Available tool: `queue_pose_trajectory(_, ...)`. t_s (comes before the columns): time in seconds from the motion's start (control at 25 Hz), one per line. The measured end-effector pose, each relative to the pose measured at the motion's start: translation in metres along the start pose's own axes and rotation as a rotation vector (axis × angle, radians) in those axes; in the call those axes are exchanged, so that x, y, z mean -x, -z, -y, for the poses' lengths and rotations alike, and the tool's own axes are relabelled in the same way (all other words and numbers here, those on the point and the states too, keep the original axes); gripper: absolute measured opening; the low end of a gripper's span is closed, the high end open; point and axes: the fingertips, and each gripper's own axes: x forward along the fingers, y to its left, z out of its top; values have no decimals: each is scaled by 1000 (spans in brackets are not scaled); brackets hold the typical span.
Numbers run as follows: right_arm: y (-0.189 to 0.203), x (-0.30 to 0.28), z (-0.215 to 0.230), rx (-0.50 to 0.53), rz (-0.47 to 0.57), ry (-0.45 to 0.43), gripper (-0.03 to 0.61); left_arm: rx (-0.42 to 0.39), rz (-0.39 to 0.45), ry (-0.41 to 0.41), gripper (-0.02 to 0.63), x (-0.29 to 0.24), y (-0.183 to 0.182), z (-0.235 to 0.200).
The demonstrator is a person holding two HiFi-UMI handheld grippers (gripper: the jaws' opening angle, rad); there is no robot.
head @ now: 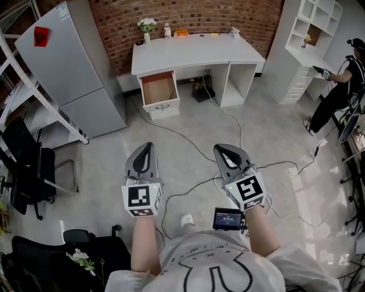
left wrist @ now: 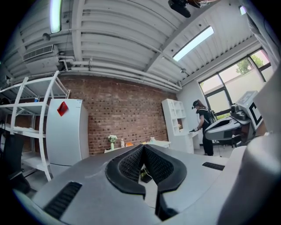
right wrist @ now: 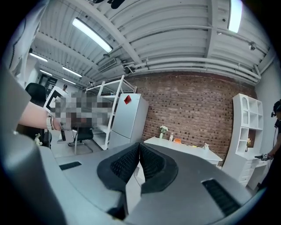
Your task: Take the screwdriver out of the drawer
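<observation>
Head view first: I've got my left tool (head: 147, 146) and right tool (head: 220, 149) both held out over the floor (head: 102, 171), side by side and well apart from the white surface (head: 194, 54) at the brick wall (head: 188, 14). The drawer (head: 162, 106) under the left end of that surface is pulled out. I can see its brown bottom, but from back here I can't make out the screwdriver in it. A vase (head: 146, 28) of flowers sits on top of the surface, a grey fridge (head: 74, 68) stands to its left, and cables (head: 188, 140) trail across the floor.

Left gripper view: the left tool (left wrist: 143, 146) has its jaws pressed together at the tips with nothing between them. This one catches a person (left wrist: 203, 127) at the white shelf unit (left wrist: 172, 121), plus my right tool (left wrist: 237, 125) at the edge.

Right gripper view: the right tool (right wrist: 139, 144) is the same deal, jaws together and empty. It shows the surface (right wrist: 184, 149) and vase (right wrist: 163, 130) side-on, and the fridge (right wrist: 127, 118). The drawer is hidden behind the jaws here, so only the head view shows it.
</observation>
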Motion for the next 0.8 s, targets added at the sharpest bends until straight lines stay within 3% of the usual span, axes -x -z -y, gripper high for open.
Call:
queue_pose_trajectory(0.32, -6, -76, 18, 8, -4, 30, 20, 20, 18, 15, 9, -59, 8, -55)
queue_pose_trajectory(0.8, 15, -141, 36, -6, -36, 16, 20, 44, -8, 5, 9, -113, 36, -93)
